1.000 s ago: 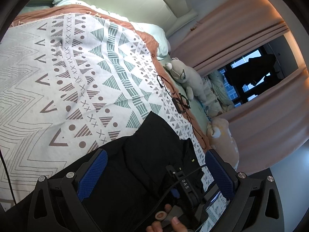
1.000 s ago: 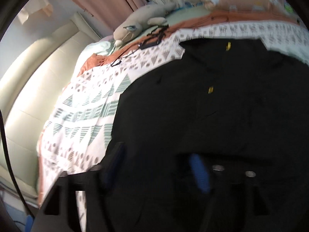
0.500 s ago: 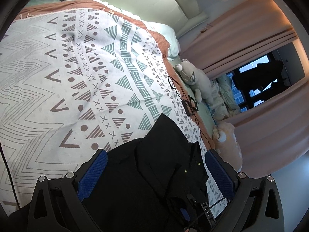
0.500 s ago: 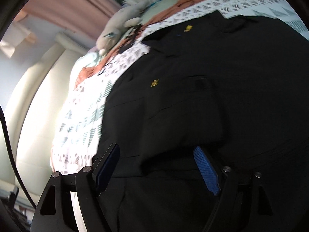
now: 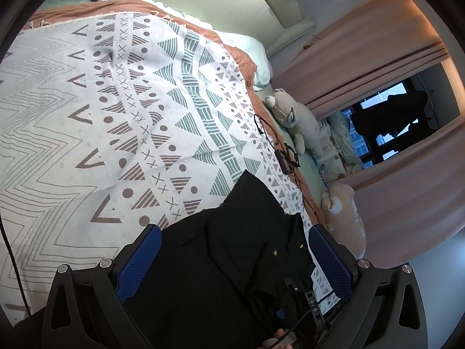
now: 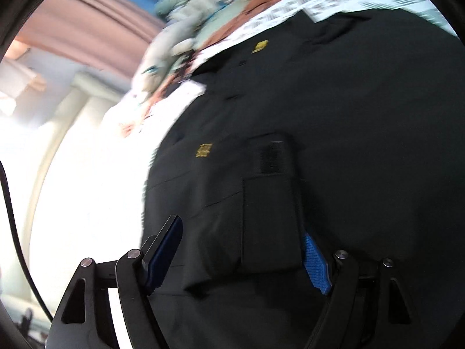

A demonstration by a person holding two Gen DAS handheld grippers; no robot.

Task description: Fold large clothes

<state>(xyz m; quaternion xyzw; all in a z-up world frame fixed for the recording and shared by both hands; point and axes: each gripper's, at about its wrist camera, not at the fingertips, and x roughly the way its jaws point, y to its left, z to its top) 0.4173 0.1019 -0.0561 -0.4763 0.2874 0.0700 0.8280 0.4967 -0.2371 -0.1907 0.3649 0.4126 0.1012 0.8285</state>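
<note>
1. Since the earlier frame, the right gripper (image 6: pixel 241 256) has slid in over the black garment (image 6: pixel 334 133) and rolled, so a pocket flap (image 6: pixel 270 157) now sits just ahead of its fingers; the left gripper (image 5: pixel 232 254) has barely shifted.
2. Both pairs of fingers stand wide apart: cloth lies between them, but no pad presses on it.
3. Folding looks early, as a judgement: the garment lies mostly spread on the patterned bedspread (image 5: pixel 87 116), with 1 part overlapping near the bed's edge, and no compact fold shows. Grasping and folding remain.
4. Black, heavy-looking fabric carries 2 small yellow marks (image 6: pixel 203 149) and stitched seams. Plush toys (image 5: pixel 293 119) lie beyond, well apart.
</note>
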